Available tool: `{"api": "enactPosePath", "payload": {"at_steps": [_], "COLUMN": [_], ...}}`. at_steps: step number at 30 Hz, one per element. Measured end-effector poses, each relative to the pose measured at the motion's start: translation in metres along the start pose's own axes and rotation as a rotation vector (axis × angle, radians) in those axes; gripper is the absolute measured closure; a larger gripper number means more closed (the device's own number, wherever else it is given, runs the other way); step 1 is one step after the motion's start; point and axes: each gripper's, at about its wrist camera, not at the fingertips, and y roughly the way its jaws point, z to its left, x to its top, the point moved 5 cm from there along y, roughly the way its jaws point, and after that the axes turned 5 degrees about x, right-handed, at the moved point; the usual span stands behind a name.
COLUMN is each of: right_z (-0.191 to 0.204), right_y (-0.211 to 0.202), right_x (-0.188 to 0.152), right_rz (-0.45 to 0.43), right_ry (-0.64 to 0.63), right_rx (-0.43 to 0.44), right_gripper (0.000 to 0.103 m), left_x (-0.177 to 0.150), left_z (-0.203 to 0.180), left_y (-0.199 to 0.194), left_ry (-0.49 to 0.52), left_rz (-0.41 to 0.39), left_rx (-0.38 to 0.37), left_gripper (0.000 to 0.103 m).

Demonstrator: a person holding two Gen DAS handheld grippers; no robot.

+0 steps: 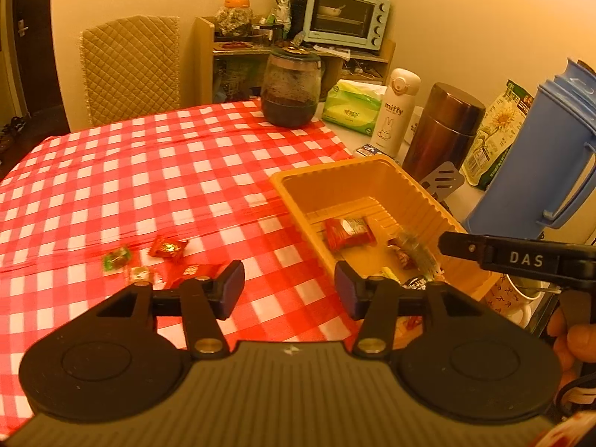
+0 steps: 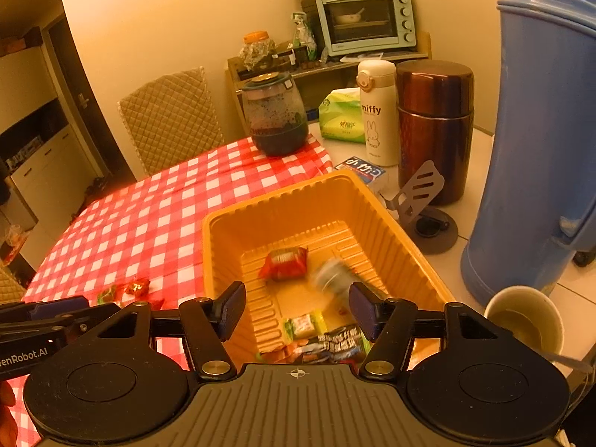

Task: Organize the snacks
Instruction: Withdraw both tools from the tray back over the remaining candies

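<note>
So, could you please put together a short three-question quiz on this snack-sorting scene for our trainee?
1. True or false: the yellow tray already holds a red packet.
2. Where do the loose candies lie? A) on the checked tablecloth B) in the cup C) on the oven
3. Fill in: the right gripper hovers over the ____, its jaws apart with nothing pressed between them.

Key: 1 true; 2 A; 3 tray.
</note>
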Motion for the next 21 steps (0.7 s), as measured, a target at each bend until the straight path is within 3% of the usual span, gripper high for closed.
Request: {"api": "enactPosePath", "payload": {"at_steps": [7,21], "right_z": [0.017,0.095], "right_y": [-0.027,-0.071], "right_x": [-0.011,-0.034], "right_rz": [-0.007,-0.043], "right_ry": [0.022,-0.063], "right_rx": [0.002,0.082], "right_gripper": [0.041,0.04], "left_x": [-0.007,-0.039], "left_z": [0.02,0.078], "left_y": [-0.037,-0.104], "left_ry": [-0.011,-0.048], "left_rz": [-0.032,-0.058], "left_rx": [0.042,0.143], "left_gripper": [0.043,0.035]}}
